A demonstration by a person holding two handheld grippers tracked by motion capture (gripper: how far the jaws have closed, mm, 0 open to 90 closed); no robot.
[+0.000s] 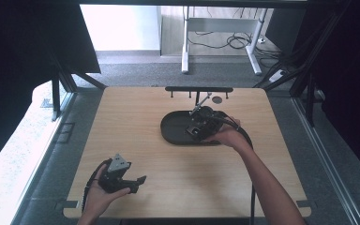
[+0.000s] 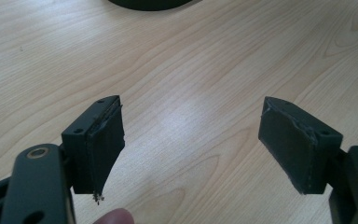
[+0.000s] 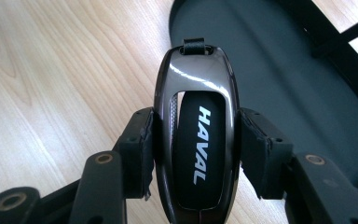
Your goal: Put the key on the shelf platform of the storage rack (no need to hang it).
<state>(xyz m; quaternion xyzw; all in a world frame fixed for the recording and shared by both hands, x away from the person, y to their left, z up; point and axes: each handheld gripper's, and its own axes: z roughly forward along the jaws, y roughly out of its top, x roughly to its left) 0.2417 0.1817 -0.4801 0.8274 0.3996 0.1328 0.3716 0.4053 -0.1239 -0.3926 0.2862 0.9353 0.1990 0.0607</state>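
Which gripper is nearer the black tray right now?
Right. The right gripper is over the black tray, clamping a HAVAL key fob. The left gripper sits open near the table's front edge.

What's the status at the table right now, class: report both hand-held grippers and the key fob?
Right hand-held gripper shut on HAVAL key fob, over black tray. Left hand-held gripper open, empty, above table. Nothing in the way.

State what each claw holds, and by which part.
Right claw grips a car key by its two long sides, over the dark tray. Left claw holds nothing.
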